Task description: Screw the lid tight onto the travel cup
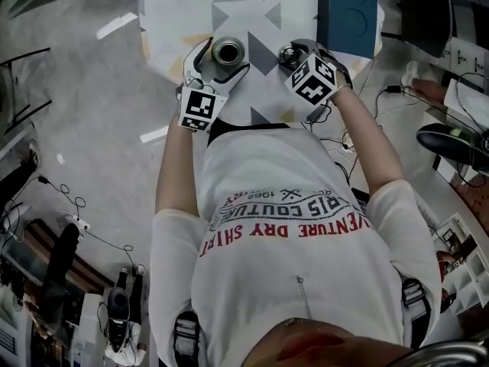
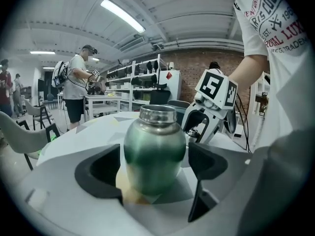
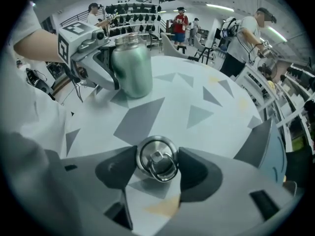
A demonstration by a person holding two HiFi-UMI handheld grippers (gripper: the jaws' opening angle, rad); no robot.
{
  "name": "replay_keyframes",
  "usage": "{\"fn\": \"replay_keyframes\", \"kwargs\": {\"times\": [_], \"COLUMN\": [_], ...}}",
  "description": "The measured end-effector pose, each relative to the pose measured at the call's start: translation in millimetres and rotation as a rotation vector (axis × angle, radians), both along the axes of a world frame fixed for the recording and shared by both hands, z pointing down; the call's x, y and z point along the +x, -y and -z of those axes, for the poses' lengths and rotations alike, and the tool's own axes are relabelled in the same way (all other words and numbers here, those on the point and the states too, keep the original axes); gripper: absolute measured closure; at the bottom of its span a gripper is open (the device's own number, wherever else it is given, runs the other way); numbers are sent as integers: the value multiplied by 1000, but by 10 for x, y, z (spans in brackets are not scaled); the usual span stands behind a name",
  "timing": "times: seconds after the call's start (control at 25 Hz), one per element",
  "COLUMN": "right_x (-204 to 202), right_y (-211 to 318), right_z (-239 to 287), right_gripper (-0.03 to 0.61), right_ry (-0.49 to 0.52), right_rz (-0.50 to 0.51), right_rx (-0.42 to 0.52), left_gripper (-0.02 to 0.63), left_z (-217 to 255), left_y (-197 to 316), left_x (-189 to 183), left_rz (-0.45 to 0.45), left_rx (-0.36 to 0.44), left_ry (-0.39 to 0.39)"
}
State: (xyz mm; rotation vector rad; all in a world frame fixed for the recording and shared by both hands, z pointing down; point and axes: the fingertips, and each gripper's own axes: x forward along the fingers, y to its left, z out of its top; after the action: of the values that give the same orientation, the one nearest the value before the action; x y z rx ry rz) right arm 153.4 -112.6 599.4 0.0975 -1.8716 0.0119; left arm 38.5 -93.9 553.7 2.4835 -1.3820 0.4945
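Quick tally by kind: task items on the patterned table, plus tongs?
Green metal travel cup: 1
Round steel lid with ring: 1
Tongs: 2, left tongs and right tongs
Total: 4

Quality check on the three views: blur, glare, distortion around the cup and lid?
Head view: dim, dark corners, green metal travel cup sharp. Left gripper view: fisheye bend, ceiling strip light blown out, cup slightly soft. Right gripper view: fisheye, round steel lid with ring sharp.
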Motion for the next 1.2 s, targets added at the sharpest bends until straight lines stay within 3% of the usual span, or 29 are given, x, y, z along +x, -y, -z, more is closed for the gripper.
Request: {"fn": "replay_keyframes", "kwargs": {"times": [0.2,0.28,0.52,0.8,1.0,1.2], "right_x": [-3,3,-21,-396,-860,-1110], "right_y": [-6,-13,-40,-49,-223,-289], "right_z": [-4,-4,57,491,993,1237], "right_gripper": [316,316,316,316,316,316], "right_ry": [-9,-17,-48,62,207,224], "right_rz": [6,4,22,-41,74,147], "right_rx": [-14,-22,-22,-61,-90,-53], "left_gripper": [185,233,236,236,236,236], "left_z": [-103,-127,-124,-146,-161,-176], "left_y": [-4,-4,-6,-37,-52,-99], "left_x": [39,17,24,20,13,46], "left_rz": [-30,-37,-136,-256,-322,-413], "left_rx": [-18,-17,2,-9,3,2], "left_ry": [12,6,15,11,13,13]}}
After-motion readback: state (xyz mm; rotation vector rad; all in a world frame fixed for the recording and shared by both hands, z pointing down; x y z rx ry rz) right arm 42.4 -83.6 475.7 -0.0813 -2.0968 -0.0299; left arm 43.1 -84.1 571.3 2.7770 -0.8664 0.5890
